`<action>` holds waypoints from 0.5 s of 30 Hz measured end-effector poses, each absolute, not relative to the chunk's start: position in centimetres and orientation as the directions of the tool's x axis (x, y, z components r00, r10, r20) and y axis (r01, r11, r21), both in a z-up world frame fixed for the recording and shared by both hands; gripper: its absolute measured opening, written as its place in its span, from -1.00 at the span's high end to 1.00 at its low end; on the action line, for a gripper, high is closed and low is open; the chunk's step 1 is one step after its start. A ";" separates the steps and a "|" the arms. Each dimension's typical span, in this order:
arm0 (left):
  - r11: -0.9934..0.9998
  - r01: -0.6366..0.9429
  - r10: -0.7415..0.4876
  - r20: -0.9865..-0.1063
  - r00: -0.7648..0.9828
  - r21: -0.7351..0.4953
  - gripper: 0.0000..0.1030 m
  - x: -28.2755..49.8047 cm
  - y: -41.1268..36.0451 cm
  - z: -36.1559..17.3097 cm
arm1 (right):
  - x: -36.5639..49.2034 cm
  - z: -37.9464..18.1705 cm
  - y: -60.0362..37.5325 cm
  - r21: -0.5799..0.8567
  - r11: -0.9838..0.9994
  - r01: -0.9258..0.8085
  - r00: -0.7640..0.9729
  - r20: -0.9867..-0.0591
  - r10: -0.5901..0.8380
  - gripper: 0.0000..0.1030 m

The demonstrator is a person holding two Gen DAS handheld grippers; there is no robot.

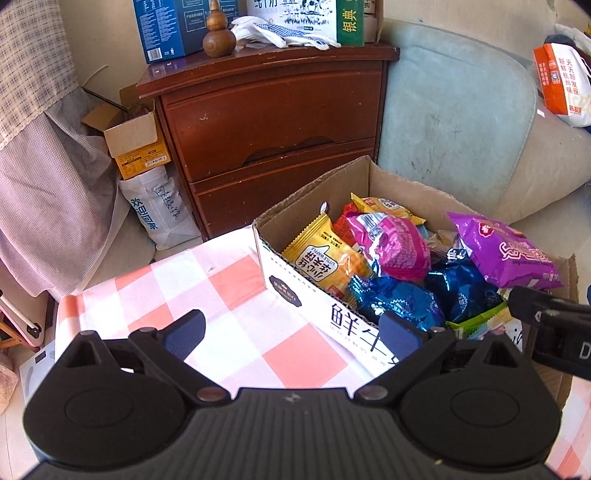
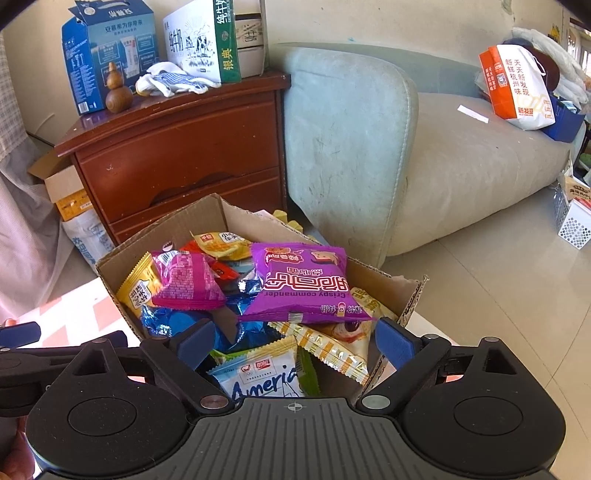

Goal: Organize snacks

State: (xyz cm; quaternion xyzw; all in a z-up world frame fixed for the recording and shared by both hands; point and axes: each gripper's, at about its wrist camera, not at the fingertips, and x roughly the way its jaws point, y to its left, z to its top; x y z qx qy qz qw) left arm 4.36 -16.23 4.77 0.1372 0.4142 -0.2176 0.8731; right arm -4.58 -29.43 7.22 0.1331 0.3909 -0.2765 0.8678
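A cardboard box (image 1: 317, 295) full of snack packets stands on the pink checked tablecloth (image 1: 207, 280). On top lies a purple "Crispy commander" bag (image 2: 304, 284), also in the left wrist view (image 1: 506, 254). Beside it are a pink packet (image 2: 184, 280), a yellow waffle packet (image 1: 325, 258) and blue foil packets (image 1: 402, 299). My left gripper (image 1: 291, 332) is open and empty, over the box's near wall. My right gripper (image 2: 295, 343) is open and empty, above the packets at the box's near end; its finger shows in the left wrist view (image 1: 546, 314).
A brown wooden cabinet (image 1: 269, 125) stands behind the table with cartons (image 1: 166, 26), a wooden gourd (image 1: 218, 33) and white gloves (image 1: 284, 33) on top. A pale sofa (image 2: 406, 147) is to the right, with an orange-white bag (image 2: 517, 88). A small open carton (image 1: 133, 144) sits on the floor at left.
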 end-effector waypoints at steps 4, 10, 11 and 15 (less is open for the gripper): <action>0.870 0.489 -0.256 -0.787 0.561 0.066 -0.94 4.5 -16.7 4.7 | -4.6 7.0 -29.6 -0.010 0.810 0.587 0.523 -0.758 -0.388 -0.85; 0.876 0.479 -0.243 -0.796 0.554 0.066 -0.94 4.7 -17.0 4.5 | -4.4 6.6 -29.8 -0.029 0.805 0.592 0.498 -0.772 -0.394 -0.86; 0.876 0.478 -0.241 -0.799 0.551 0.065 -0.94 4.7 -17.0 4.5 | -4.4 6.5 -29.8 -0.034 0.805 0.592 0.495 -0.773 -0.396 -0.86; 0.880 0.471 -0.232 -0.807 0.542 0.063 -0.94 4.8 -17.1 4.3 | -4.4 6.4 -29.8 -0.045 0.806 0.591 0.486 -0.777 -0.400 -0.86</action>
